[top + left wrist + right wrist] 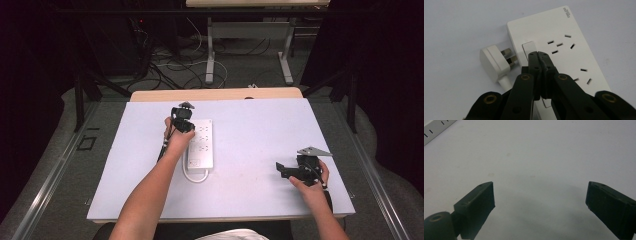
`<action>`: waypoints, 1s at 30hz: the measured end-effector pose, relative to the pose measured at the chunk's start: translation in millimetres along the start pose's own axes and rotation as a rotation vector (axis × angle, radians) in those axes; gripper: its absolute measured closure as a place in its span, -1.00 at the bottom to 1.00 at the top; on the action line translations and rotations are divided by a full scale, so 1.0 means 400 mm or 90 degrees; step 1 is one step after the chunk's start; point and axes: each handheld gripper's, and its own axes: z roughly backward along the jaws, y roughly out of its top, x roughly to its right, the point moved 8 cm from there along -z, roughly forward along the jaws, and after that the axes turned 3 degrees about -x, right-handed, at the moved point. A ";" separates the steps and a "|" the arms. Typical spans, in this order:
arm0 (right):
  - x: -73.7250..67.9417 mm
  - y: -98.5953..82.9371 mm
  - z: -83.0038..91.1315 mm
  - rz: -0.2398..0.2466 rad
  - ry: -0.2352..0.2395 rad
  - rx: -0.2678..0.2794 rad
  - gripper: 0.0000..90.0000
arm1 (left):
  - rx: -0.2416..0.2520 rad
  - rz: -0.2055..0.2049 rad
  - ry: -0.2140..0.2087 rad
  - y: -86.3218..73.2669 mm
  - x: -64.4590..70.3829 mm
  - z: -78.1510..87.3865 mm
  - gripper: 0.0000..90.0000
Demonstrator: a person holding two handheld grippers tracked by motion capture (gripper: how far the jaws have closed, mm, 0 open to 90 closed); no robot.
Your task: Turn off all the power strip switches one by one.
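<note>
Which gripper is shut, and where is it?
The left gripper: its jaws are pressed together, tips at the switch of the power strip. The right gripper is wide open over bare table.

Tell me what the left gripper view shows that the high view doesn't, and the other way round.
The left gripper view gives the close detail: the left gripper with jaws closed together, tips at the rocker switch of the power strip, and a white plug lying beside the strip, prongs toward it. The high view adds the whole table, both forearms, the right gripper off to the side, and the floor cables beyond. Both show the power strip and the left gripper on it.
</note>
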 end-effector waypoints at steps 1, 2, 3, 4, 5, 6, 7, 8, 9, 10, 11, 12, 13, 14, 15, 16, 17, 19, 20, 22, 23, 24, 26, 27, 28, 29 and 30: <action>0.000 0.000 0.000 -0.005 0.000 -0.001 -0.82 | 0.003 0.002 0.001 0.005 0.001 0.000 1.00; 0.002 -0.001 0.000 -0.005 0.000 -0.001 -0.82 | 0.002 -0.002 0.001 0.010 0.000 0.002 1.00; 0.004 -0.001 0.000 -0.006 0.000 -0.001 -0.82 | 0.004 -0.001 0.002 0.013 0.001 0.001 1.00; 0.006 -0.001 0.001 -0.003 -0.001 0.000 -0.82 | 0.001 -0.002 0.003 0.016 0.001 0.001 1.00; 0.007 -0.001 0.001 -0.004 -0.001 0.001 -0.82 | 0.003 -0.003 0.003 0.019 0.002 0.001 1.00; 0.008 -0.001 0.001 -0.004 -0.002 0.001 -0.82 | 0.000 -0.003 0.005 0.021 0.002 0.001 0.99; 0.009 -0.001 0.002 -0.006 -0.003 0.001 -0.82 | 0.000 -0.003 0.006 0.024 0.003 0.001 1.00; 0.009 -0.001 0.002 -0.006 -0.002 0.001 -0.82 | 0.000 -0.005 0.008 0.028 0.003 0.000 1.00; 0.010 -0.002 0.003 -0.007 -0.003 0.002 -0.82 | 0.002 -0.006 0.009 0.032 0.003 0.000 1.00; 0.010 -0.002 0.003 -0.010 -0.003 0.002 -0.82 | 0.001 -0.010 0.010 0.034 0.002 0.001 1.00; 0.010 -0.002 0.004 -0.009 -0.003 0.002 -0.82 | 0.001 -0.012 0.011 0.038 0.002 0.001 1.00; 0.010 -0.001 0.004 -0.009 -0.003 0.003 -0.82 | -0.001 -0.009 0.011 0.040 0.002 0.001 0.99; 0.010 -0.001 0.003 -0.007 -0.004 0.004 -0.82 | 0.000 -0.008 0.013 0.044 0.000 0.001 1.00; 0.010 -0.001 0.003 -0.007 -0.004 0.003 -0.82 | 0.001 -0.012 0.012 0.048 -0.002 0.001 1.00; 0.010 -0.001 0.002 -0.007 -0.004 0.002 -0.82 | 0.001 -0.009 0.012 0.051 -0.004 0.002 1.00; 0.009 -0.001 0.001 -0.009 -0.004 0.003 -0.82 | 0.000 -0.007 0.011 0.053 -0.004 0.003 1.00; 0.009 -0.001 0.000 -0.009 -0.004 0.002 -0.82 | 0.002 -0.004 0.010 0.056 -0.005 0.003 1.00; 0.009 -0.002 0.000 -0.011 -0.004 0.001 -0.82 | 0.008 -0.005 0.008 0.063 -0.009 0.005 1.00; 0.009 -0.003 -0.001 -0.010 -0.004 0.001 -0.82 | 0.006 -0.003 0.009 0.065 -0.011 0.007 1.00; 0.009 -0.003 -0.001 -0.012 -0.004 0.000 -0.82 | 0.009 0.001 0.009 0.071 -0.016 0.006 1.00; 0.010 -0.003 -0.001 -0.014 -0.007 0.001 -0.82 | 0.009 0.000 0.008 0.073 -0.020 0.006 1.00; 0.010 -0.004 0.000 -0.013 -0.004 0.001 -0.82 | 0.008 0.006 0.008 0.074 -0.023 0.004 1.00; 0.012 -0.003 0.000 -0.010 -0.005 0.002 -0.82 | 0.009 0.012 0.006 0.075 -0.029 0.001 1.00; 0.011 -0.003 0.000 -0.013 -0.005 0.002 -0.82 | 0.005 0.013 0.005 0.073 -0.031 -0.002 1.00; 0.012 -0.003 0.000 -0.011 -0.005 0.002 -0.82 | 0.002 0.013 0.008 0.072 -0.032 -0.004 1.00; 0.011 -0.003 0.000 -0.013 -0.004 0.001 -0.82 | -0.002 0.013 0.010 0.069 -0.033 -0.006 1.00; 0.010 -0.003 -0.001 -0.016 -0.005 0.000 -0.82 | -0.003 0.014 0.008 0.068 -0.032 -0.007 1.00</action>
